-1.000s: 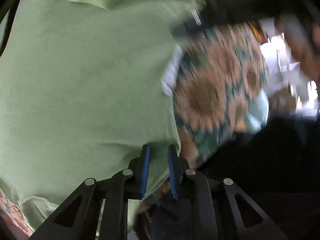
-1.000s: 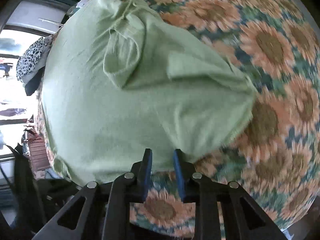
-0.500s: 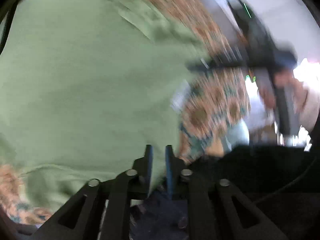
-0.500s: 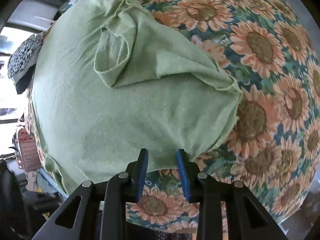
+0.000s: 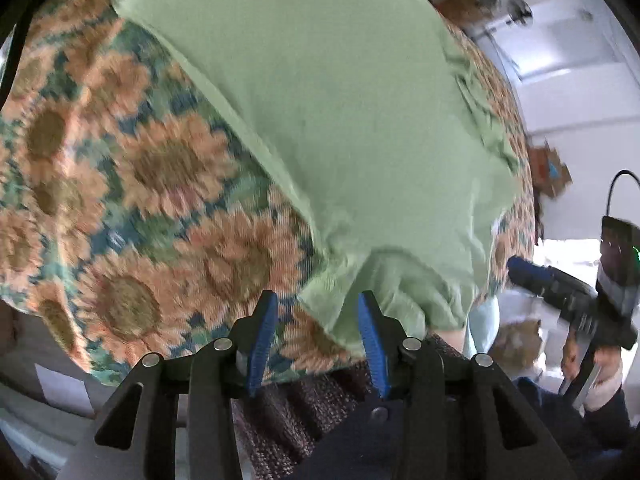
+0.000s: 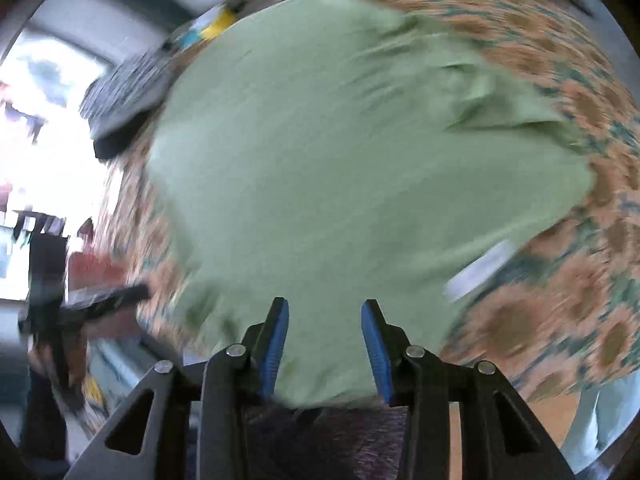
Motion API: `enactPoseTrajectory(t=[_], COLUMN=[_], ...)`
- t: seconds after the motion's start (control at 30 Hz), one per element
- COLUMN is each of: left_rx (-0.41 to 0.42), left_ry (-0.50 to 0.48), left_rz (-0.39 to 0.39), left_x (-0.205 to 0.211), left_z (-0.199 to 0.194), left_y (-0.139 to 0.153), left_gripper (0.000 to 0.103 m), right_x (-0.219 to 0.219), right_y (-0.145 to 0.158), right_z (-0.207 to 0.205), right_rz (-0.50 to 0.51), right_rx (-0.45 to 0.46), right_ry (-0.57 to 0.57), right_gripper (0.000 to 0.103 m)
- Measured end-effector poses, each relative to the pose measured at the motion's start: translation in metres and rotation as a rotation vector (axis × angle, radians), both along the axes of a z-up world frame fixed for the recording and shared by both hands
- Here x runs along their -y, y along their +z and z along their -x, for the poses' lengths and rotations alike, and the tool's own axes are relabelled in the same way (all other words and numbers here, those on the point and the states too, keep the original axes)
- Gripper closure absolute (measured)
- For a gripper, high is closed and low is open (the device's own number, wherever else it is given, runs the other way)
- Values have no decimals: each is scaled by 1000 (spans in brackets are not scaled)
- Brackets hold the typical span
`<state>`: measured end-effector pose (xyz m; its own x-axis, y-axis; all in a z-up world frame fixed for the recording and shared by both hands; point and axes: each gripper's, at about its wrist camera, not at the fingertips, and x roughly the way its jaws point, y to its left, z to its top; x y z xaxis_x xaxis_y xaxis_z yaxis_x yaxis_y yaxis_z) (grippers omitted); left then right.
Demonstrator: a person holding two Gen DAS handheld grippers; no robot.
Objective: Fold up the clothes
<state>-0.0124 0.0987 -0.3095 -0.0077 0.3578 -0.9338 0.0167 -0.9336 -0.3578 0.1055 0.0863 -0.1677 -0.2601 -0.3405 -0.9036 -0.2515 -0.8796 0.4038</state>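
A light green T-shirt lies spread on a sunflower-print cloth. My left gripper is open and empty, its blue pads on either side of the shirt's near corner at the cloth's front edge. In the right wrist view the shirt fills the middle, with a folded sleeve at the upper right. My right gripper is open and empty over the shirt's near hem. The right gripper also shows at the right of the left wrist view, held in a hand.
A white label lies on the cloth by the shirt's right edge. A patterned dark bundle sits at the far left end of the cloth. A dark knitted sweater is close under both grippers. Bright windows lie beyond.
Both grippers have opened and let go of the shirt's edge. Both have swung sideways over the shirt; the views are blurred by motion.
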Motion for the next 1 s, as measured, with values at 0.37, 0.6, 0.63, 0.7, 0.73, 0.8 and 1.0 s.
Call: enactPoseTrajectory(t=[0.37, 0.6, 0.63, 0.7, 0.73, 0.8, 1.0], left_rx=[88, 147, 155, 172, 180, 177, 96], left_ry=[141, 194, 195, 199, 201, 216, 195], left_rz=[-10, -77, -85, -97, -103, -141, -210], left_x=[-5, 1, 0, -1, -2, -4, -49], left_z=[-9, -27, -27, -26, -24, -17, 48], left_y=[-26, -27, -26, -21, -19, -7, 12], left_gripper=[99, 101, 101, 101, 101, 101, 101], right_x=[135, 126, 120, 110, 102, 82, 35], right_y=[-34, -48, -47, -45, -45, -44, -40], right_z=[29, 31, 27, 21, 19, 18, 29], right_rz=[-167, -49, -22, 30, 59, 123, 254], right_rx=[38, 62, 61, 58, 56, 44, -25], right_ry=[463, 423, 415, 400, 381, 307, 51], right_gripper=[47, 98, 98, 99, 99, 99, 99])
